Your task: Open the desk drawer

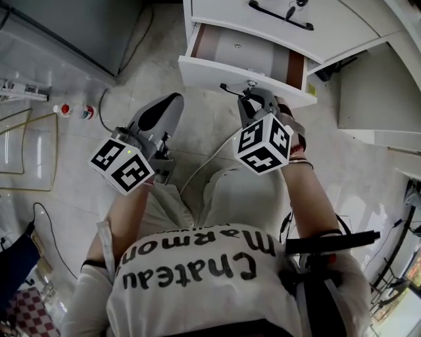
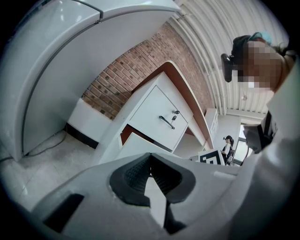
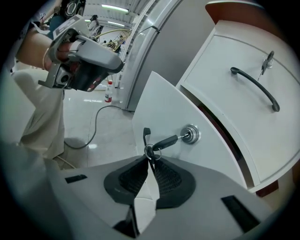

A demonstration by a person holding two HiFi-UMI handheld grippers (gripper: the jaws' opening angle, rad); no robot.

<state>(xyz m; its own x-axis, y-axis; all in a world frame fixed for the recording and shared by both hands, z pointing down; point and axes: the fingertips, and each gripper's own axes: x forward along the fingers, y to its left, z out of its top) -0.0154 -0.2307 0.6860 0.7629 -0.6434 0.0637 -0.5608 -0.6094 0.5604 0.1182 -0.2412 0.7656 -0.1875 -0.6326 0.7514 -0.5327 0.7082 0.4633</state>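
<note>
Right tongs (image 3: 150,161) are pressed together at the tips, and they've got the key ring (image 3: 150,152) pinched right there. That ring hangs off the black key (image 3: 168,140) that's stuck in the round lock (image 3: 191,134) on the drawer (image 3: 164,108) front. A second little key dangles off the same ring. From the head view the right tongs (image 1: 248,99) sit right up against the drawer's (image 1: 243,79) white front panel, near its middle, and the drawer is pulled part way out of the desk, so you can look down into its brown-sided inside. Just above it on the desk front is another white panel with a black bar handle (image 1: 283,16), and that one's flush and closed, with its own key hanging by the handle. Left tongs (image 2: 150,159) are closed too, pads meeting at the tips with nothing between them. They (image 1: 172,100) hang off to the left over the pale floor (image 1: 145,72), well apart from the drawer and not touching anything. A white cable (image 1: 204,158) runs across the floor between the two tongs, and a couple of small bottles (image 1: 72,110) stand way over toward the left edge of the floor.
</note>
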